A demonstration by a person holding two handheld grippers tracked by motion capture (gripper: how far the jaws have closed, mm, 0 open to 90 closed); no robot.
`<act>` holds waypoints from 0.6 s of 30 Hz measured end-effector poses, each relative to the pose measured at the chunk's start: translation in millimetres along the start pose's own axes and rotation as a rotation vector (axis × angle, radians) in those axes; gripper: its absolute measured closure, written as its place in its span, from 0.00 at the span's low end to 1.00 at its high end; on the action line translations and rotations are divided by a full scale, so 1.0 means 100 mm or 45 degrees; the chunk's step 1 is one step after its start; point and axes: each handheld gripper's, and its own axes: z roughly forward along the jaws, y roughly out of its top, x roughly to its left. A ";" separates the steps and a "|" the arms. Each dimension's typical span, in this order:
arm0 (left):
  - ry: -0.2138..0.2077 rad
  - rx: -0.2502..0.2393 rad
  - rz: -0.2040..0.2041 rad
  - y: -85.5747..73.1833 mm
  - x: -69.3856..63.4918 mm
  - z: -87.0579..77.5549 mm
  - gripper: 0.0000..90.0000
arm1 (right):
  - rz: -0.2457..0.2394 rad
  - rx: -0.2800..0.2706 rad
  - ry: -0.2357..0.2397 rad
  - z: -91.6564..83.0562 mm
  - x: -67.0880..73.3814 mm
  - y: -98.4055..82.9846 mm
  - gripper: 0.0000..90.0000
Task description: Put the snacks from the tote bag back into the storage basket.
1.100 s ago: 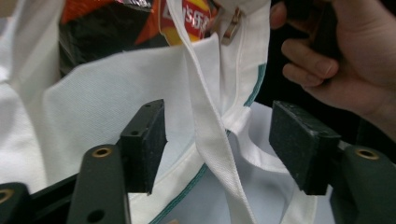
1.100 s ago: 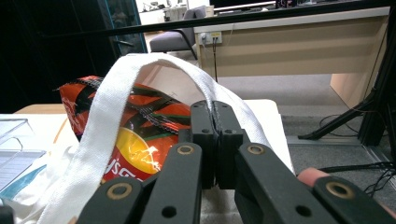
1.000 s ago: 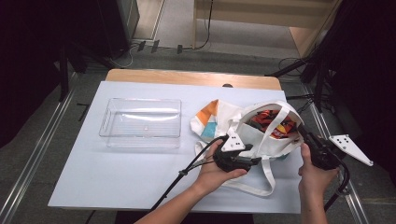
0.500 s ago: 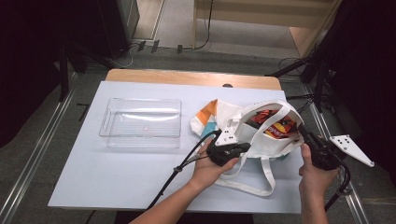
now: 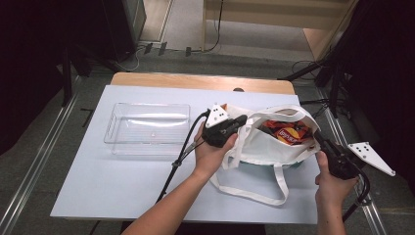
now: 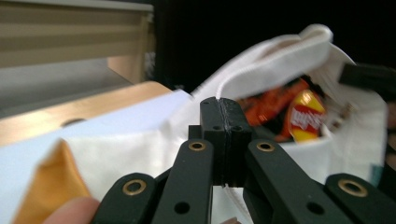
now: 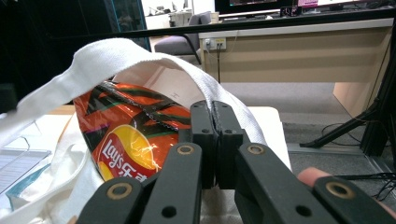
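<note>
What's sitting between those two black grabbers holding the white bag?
In the high view, the tote bag's open mouth spans between the left gripper and the right gripper, with an orange chip packet inside it.

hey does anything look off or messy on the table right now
Nothing spilled or damaged. The white tote bag is held open at its rim by both grippers, the chip bag sits inside, and the clear tray lies square and empty.
</note>
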 end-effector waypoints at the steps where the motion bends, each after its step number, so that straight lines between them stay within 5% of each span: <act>1: 0.008 -0.006 0.006 0.03 0.01 0.02 1.00 | -0.005 -0.003 -0.002 0.00 0.00 0.00 1.00; 8: 0.015 -0.094 -0.064 0.18 0.11 0.11 1.00 | -0.010 -0.010 0.003 -0.02 0.01 0.02 1.00; 12: 0.037 -0.043 0.002 0.08 0.12 0.14 1.00 | -0.002 -0.008 0.006 -0.03 -0.01 0.02 1.00; 14: 0.052 -0.026 -0.011 0.03 0.14 0.15 1.00 | -0.001 -0.008 0.006 -0.03 0.00 0.01 1.00; 18: -0.043 0.070 -0.052 -0.11 0.16 0.20 1.00 | -0.013 -0.013 0.003 -0.02 0.01 0.02 1.00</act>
